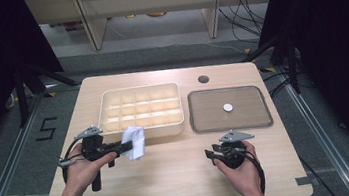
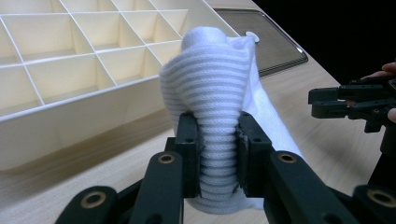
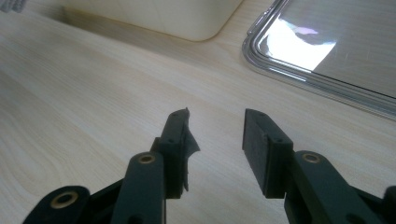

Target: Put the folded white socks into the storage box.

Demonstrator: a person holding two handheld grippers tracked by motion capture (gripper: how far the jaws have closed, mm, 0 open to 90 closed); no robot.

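A white ribbed sock (image 1: 134, 141) (image 2: 219, 107) is pinched in my left gripper (image 1: 129, 145) (image 2: 218, 144), which is shut on it just in front of the cream divided box (image 1: 143, 127) (image 2: 70, 107). The sock bulges above the jaws and hangs toward the table. My right gripper (image 1: 212, 154) (image 3: 215, 140) stands open low over the bare wood, nothing between its jaws; it also appears at the right of the left gripper view (image 2: 327, 100). A grey tray (image 1: 201, 125) (image 3: 327, 70) lies to the right of the box, with a small white disc (image 1: 227, 107) on it.
The wooden table (image 1: 172, 174) has a round cable hole (image 1: 203, 79) at the back. Black stands and cables flank the table on both sides. Shelving stands behind it on the floor.
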